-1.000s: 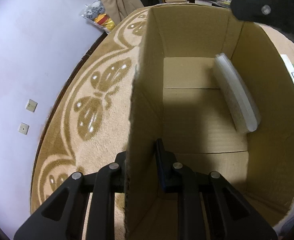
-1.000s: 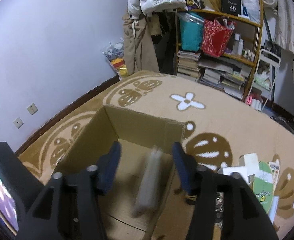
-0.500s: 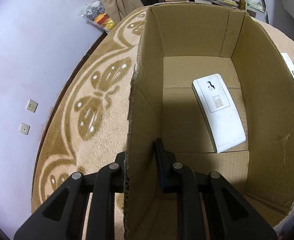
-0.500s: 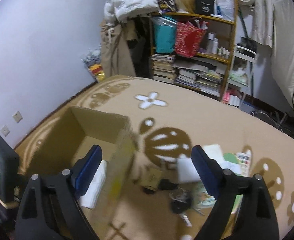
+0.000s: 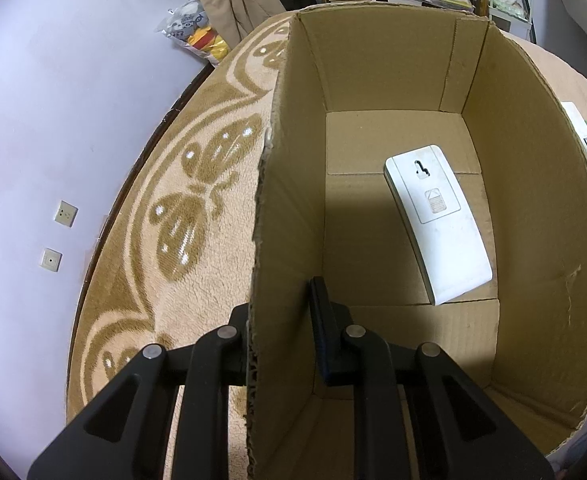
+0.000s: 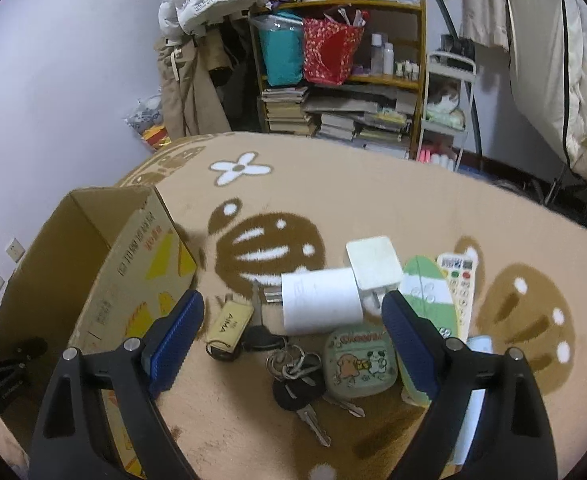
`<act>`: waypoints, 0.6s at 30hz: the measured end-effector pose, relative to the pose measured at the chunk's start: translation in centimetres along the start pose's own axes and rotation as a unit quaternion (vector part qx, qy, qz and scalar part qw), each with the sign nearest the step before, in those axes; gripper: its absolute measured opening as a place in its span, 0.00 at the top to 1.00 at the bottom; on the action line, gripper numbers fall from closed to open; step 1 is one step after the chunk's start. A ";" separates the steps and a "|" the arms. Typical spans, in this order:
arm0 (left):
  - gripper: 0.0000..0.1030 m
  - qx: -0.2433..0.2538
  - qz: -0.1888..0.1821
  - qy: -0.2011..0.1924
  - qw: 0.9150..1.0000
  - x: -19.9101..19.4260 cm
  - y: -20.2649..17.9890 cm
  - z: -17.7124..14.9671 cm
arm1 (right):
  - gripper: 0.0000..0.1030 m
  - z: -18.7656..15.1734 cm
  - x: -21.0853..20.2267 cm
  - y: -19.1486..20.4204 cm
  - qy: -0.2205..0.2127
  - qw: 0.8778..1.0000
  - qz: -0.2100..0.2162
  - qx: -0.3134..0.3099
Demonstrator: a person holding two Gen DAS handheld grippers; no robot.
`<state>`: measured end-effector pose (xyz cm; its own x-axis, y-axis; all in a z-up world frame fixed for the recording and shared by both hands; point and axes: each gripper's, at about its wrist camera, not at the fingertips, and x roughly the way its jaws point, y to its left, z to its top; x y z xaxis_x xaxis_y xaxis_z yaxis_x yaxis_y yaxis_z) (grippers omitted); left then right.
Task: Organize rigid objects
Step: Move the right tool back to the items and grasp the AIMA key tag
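My left gripper [image 5: 283, 316] is shut on the near wall of the cardboard box [image 5: 281, 216], one finger outside and one inside. A flat white device [image 5: 439, 228] lies face down on the box floor. My right gripper [image 6: 291, 330] is open and empty, hovering above a heap on the carpet: two white chargers [image 6: 321, 300], a key bunch [image 6: 293, 376], a tan key tag [image 6: 229, 326], a cartoon tin [image 6: 359, 362], a green striped case [image 6: 427, 300] and a white remote [image 6: 459, 292]. The box [image 6: 93, 264] stands left of the heap.
A patterned beige carpet [image 6: 353, 204] covers the floor. A wall with sockets [image 5: 59, 232] runs on the left. A shelf [image 6: 341, 80] with books and bags, hanging clothes and a small cart [image 6: 445, 108] line the far side.
The white device left my right gripper and dropped flat onto the box floor. My right gripper opened wide and swung right, over the heap on the carpet. The left gripper kept still.
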<state>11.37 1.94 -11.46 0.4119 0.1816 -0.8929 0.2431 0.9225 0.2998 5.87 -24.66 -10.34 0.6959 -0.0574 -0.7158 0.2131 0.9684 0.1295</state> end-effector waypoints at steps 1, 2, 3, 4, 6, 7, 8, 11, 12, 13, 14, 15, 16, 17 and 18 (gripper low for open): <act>0.82 0.001 0.001 0.000 1.000 0.0 -0.1 0.0 | 0.08 -0.2 0.2 0.0 0.002 1.000 0.001 0.004; 0.82 0.001 0.001 -0.001 1.000 0.0 -0.1 0.0 | 0.08 -0.3 0.5 -0.2 0.005 1.000 0.003 0.008; 0.82 0.001 0.001 -0.001 1.000 0.0 -0.1 0.0 | 0.08 -0.3 0.7 -0.3 0.006 1.000 0.006 0.011; 0.82 0.001 0.001 -0.001 1.000 0.0 -0.1 -0.1 | 0.08 -0.4 0.9 -0.2 0.008 1.000 0.009 0.013; 0.82 0.000 0.001 0.000 1.000 0.0 -0.1 -0.1 | 0.08 -0.4 1.4 -0.2 0.010 1.000 0.014 0.016; 0.82 0.000 0.000 0.001 1.000 0.0 -0.1 -0.1 | 0.10 -0.4 1.6 -0.2 0.012 1.000 0.017 0.018; 0.82 0.000 0.000 0.001 1.000 0.0 -0.1 -0.1 | 0.13 -0.5 1.9 0.0 0.015 0.999 0.022 0.018; 0.82 0.001 0.001 0.001 1.000 0.0 -0.2 -0.1 | 0.18 -0.7 2.7 0.5 0.025 0.999 0.029 0.011; 0.82 0.001 0.001 0.001 1.000 0.1 -0.2 -0.1 | 0.21 -0.9 2.9 0.6 0.028 0.999 0.030 0.009; 0.82 0.001 0.002 0.001 1.000 0.1 -0.3 -0.1 | 0.26 -1.0 3.2 0.8 0.033 0.999 0.035 0.007; 0.82 0.001 0.002 0.001 1.000 0.1 -0.3 -0.1 | 0.27 -1.2 3.5 0.9 0.038 0.998 0.044 0.005; 0.82 0.001 0.002 0.001 1.000 0.1 -0.3 -0.1 | 0.28 -1.3 3.7 1.1 0.040 0.998 0.050 0.003; 0.82 0.001 0.002 0.001 1.000 0.1 -0.3 -0.1 | 0.28 -1.4 3.8 1.2 0.041 0.998 0.052 0.000; 0.82 0.001 0.002 0.001 1.000 0.1 -0.3 -0.1 | 0.28 -1.5 4.0 1.5 0.039 0.998 0.056 -0.006; 0.82 0.001 0.002 0.001 1.000 0.1 -0.4 -0.2 | 0.29 -1.5 4.2 1.8 0.037 0.997 0.060 -0.011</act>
<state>11.19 1.67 -11.72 0.4104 0.1860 -0.8927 0.2436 0.9210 0.3039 8.16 -22.77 -14.18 0.6628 0.0771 -0.7448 0.1150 0.9724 0.2030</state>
